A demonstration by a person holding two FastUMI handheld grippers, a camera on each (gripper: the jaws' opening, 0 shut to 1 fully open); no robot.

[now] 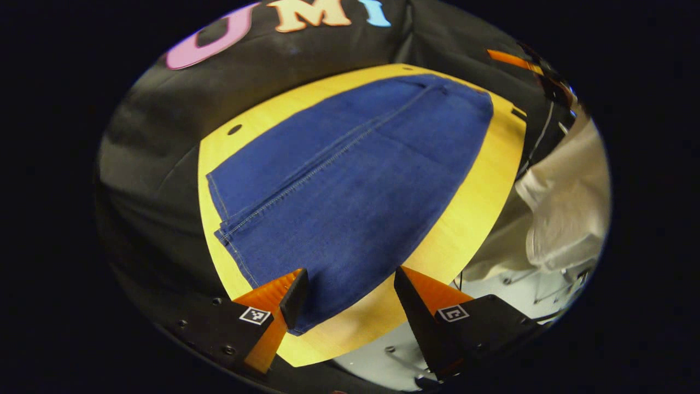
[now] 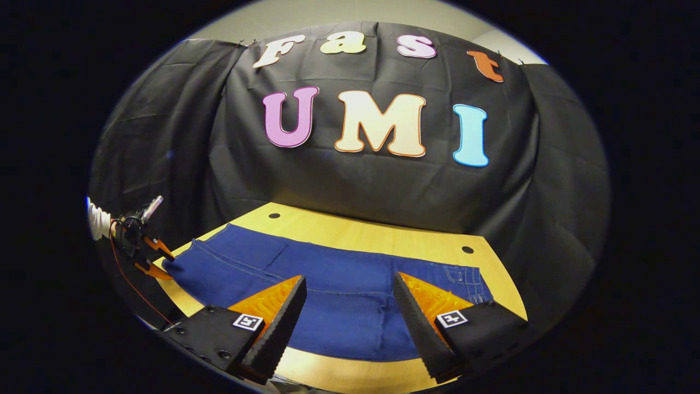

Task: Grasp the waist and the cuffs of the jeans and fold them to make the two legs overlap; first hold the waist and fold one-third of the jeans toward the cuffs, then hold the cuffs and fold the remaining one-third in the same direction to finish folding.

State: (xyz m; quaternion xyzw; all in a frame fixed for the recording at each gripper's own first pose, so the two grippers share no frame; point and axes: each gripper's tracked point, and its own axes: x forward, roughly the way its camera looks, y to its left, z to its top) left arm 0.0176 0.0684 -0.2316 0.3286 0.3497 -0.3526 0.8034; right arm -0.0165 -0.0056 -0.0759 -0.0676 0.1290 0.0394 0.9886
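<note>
Blue jeans (image 1: 350, 180) lie flat along the yellow table (image 1: 470, 219), a stitched seam running down their length. My left gripper (image 1: 350, 298) stands open at the cuff end: one fingertip (image 1: 295, 293) is over the hem, the other over bare table, and nothing is pinched. In the right gripper view the jeans (image 2: 339, 295) stretch from the cuffs at the left to the waist with a pocket (image 2: 465, 279) at the right. My right gripper (image 2: 347, 306) hangs open above the near long edge, around the middle. The left gripper (image 2: 147, 251) appears far off at the cuff end.
The table (image 2: 372, 235) has small round holes near its back corners and black cloth walls close behind it. A person in light clothing (image 1: 569, 202) stands beside the table's waist end. Pale floor (image 1: 492, 290) lies past the near table edge.
</note>
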